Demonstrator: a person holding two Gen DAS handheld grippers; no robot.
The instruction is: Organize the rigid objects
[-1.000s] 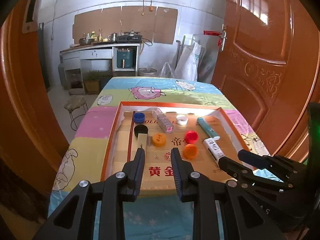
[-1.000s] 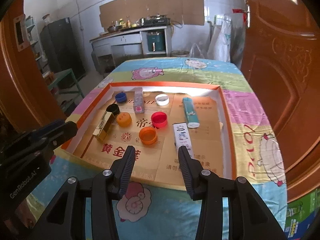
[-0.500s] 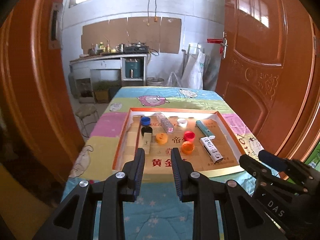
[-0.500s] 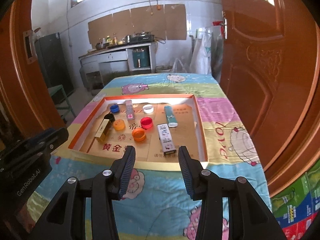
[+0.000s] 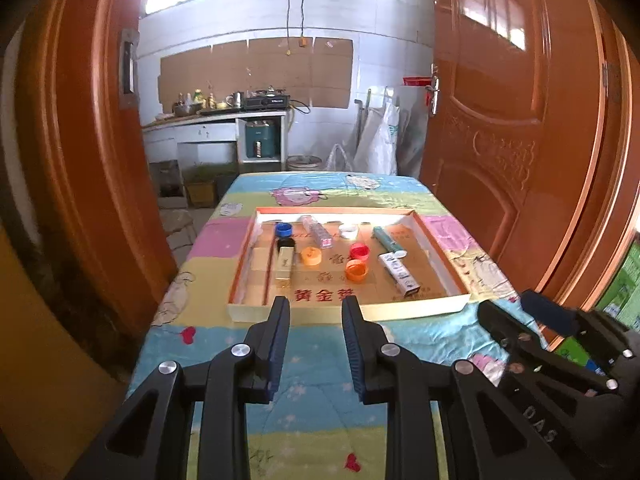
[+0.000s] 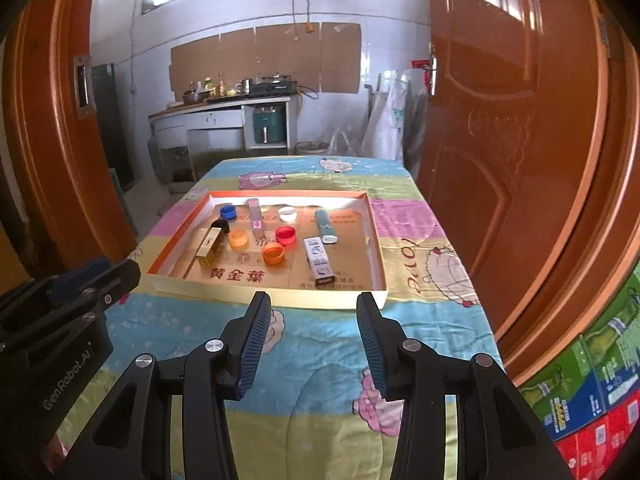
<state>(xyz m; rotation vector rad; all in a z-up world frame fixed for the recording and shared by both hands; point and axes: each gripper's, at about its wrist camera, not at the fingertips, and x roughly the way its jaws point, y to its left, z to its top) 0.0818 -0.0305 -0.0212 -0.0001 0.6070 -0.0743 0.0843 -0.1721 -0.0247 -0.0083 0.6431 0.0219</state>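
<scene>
Caps and slim boxes lie inside the shallow tray [image 6: 376,256] on the table, boxes pointing lengthwise away from both grippers; left gripper [image 5: 316,314] and right gripper [image 6: 310,308] hover short of its near rim, jaws parted, empty, neither clearly nearer.

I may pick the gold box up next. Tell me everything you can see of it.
The gold box is a long, narrow carton with shiny gold faces and a small red mark on top, and it looks like glossy cardboard. It lies flat near the left side of the tray, closed as far as shows, one end towards the near wall. Its far end sits next to the black cap; contact is unclear. Nothing grips it.
</scene>
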